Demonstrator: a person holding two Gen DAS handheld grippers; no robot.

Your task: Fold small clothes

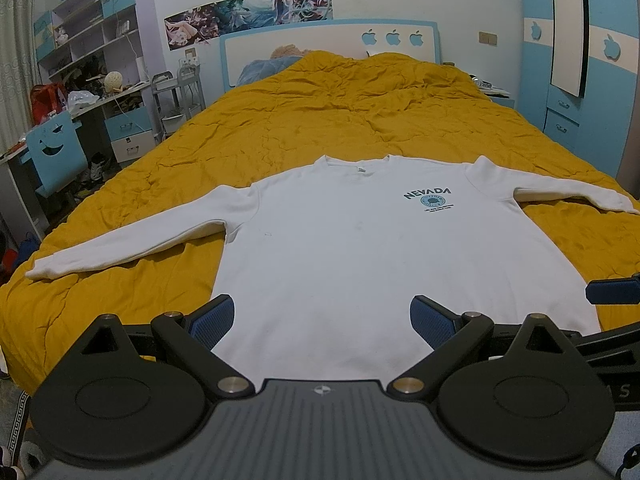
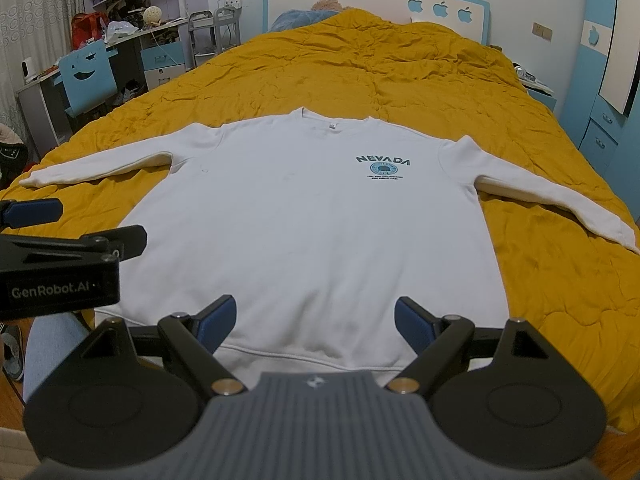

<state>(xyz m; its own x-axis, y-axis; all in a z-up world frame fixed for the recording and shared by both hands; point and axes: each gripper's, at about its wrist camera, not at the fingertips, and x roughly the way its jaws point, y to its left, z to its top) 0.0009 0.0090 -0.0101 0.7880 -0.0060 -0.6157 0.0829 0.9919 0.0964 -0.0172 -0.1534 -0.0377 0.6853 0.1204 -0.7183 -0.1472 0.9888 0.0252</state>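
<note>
A: Where is the sweatshirt (image 1: pixel 352 248)?

B: Flat on the bed (image 1: pixel 320 120), front up, near the foot edge. Collar toward the headboard (image 1: pixel 328 40), hem at the foot, both sleeves spread toward the side edges.

A: Can you see all of it?

B: No. In the left wrist view the hem is hidden behind the left gripper (image 1: pixel 322 320), and the cuff toward the bed's right edge is cut off by the frame. In the right wrist view the hem shows, but its corner toward the left edge sits behind the other tool's body.

A: The fingers?

B: The left gripper's are spread wide with nothing between them, over the lower part of the sweatshirt. The right gripper (image 2: pixel 316 322) is likewise wide apart and empty, above the hem. Whether either touches the cloth, I cannot tell.

A: The print?

B: "NEVADA" (image 2: pixel 383 160) reads clearly; the badge and small lines under it are too fine to make out.

A: Anything else unclear?

B: The desk (image 1: pixel 100 100) beside the bed is cluttered; the items are hard to identify.
</note>
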